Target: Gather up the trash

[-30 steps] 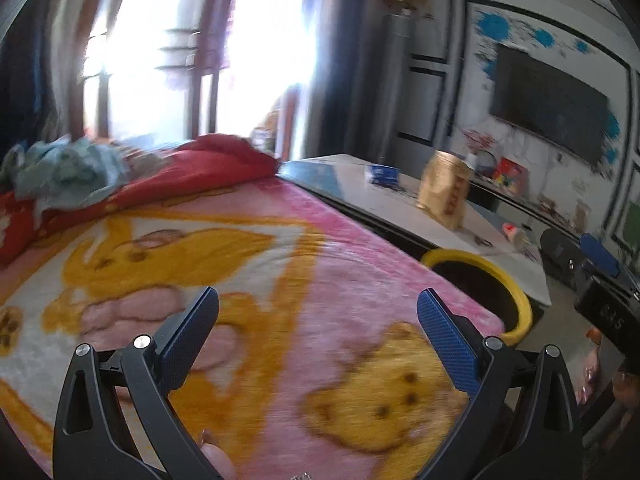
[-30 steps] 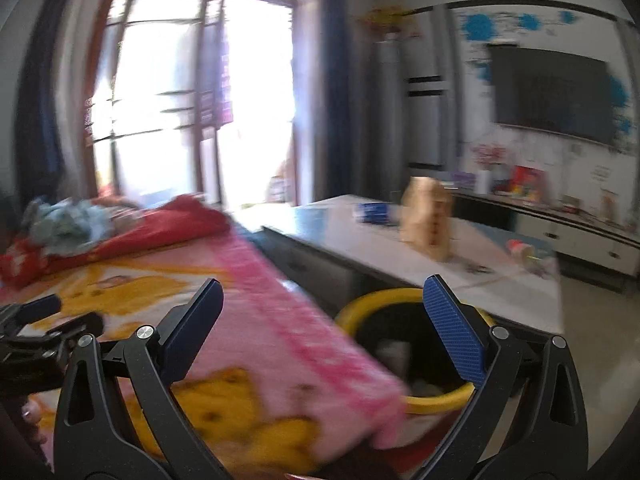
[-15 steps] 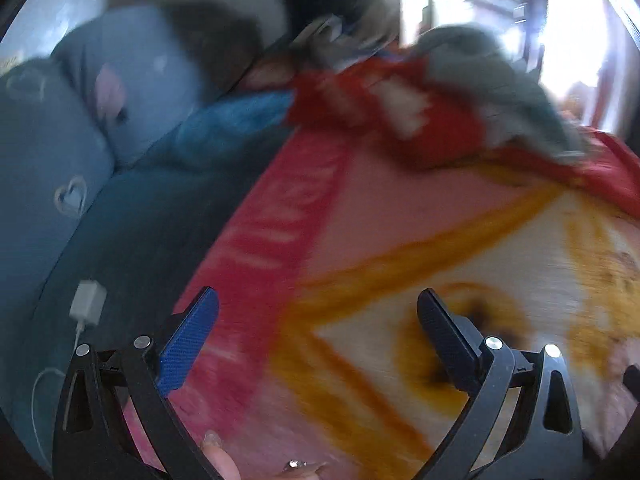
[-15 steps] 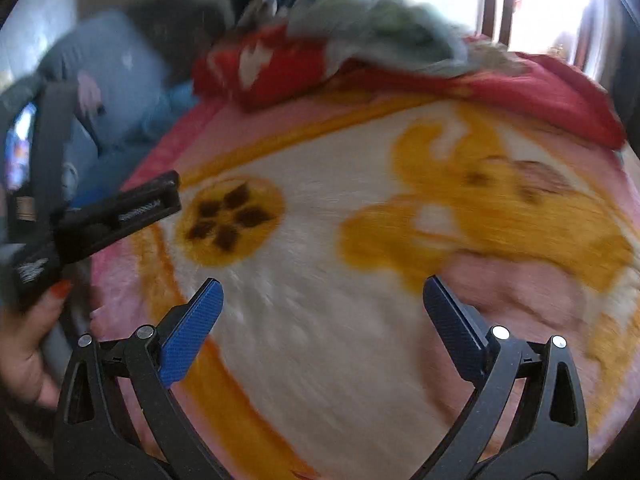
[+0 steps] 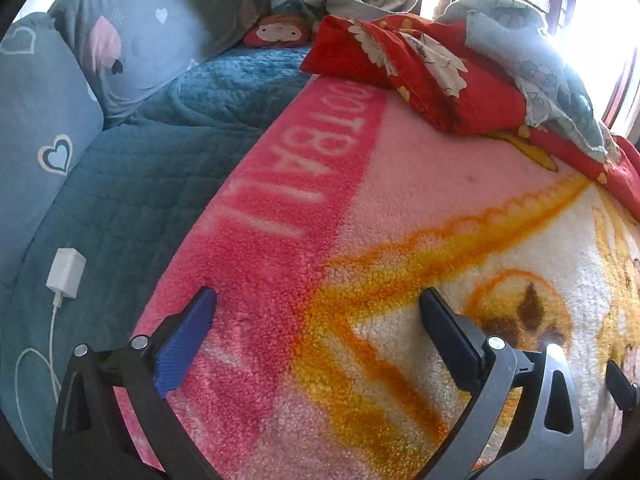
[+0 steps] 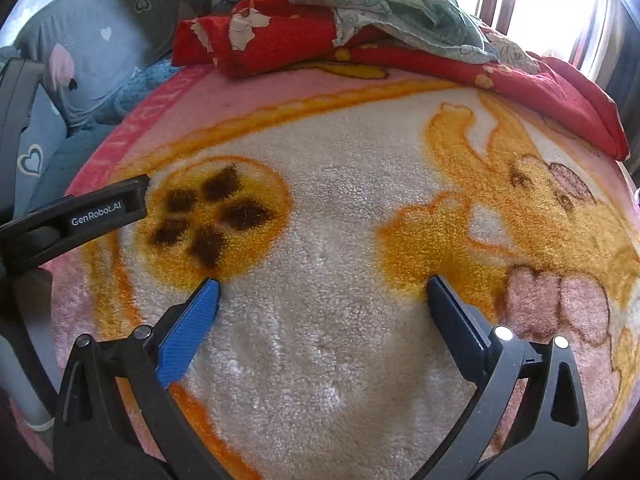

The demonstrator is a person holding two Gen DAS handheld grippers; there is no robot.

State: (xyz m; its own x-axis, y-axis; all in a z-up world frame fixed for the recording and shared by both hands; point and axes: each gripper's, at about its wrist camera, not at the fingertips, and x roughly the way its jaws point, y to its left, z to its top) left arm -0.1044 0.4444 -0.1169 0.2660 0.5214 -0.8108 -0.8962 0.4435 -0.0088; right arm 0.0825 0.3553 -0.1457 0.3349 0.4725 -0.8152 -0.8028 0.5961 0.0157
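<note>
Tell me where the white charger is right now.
The white charger shows only in the left wrist view, at the far left, lying on the teal quilt beside the pink blanket, its cable trailing toward the camera.

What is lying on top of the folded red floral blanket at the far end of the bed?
A crumpled pale grey-green cartoon-print cloth lies on the folded red floral blanket, which rests on the pink and yellow fleece blanket. Anything beneath the cloth's folds is hidden.

Both grippers hover with jaws spread wide and nothing between them, the left gripper (image 5: 318, 300) angled forward and low, the right gripper (image 6: 324, 288) just beside it, seeing the left's finger at its left edge.
</note>
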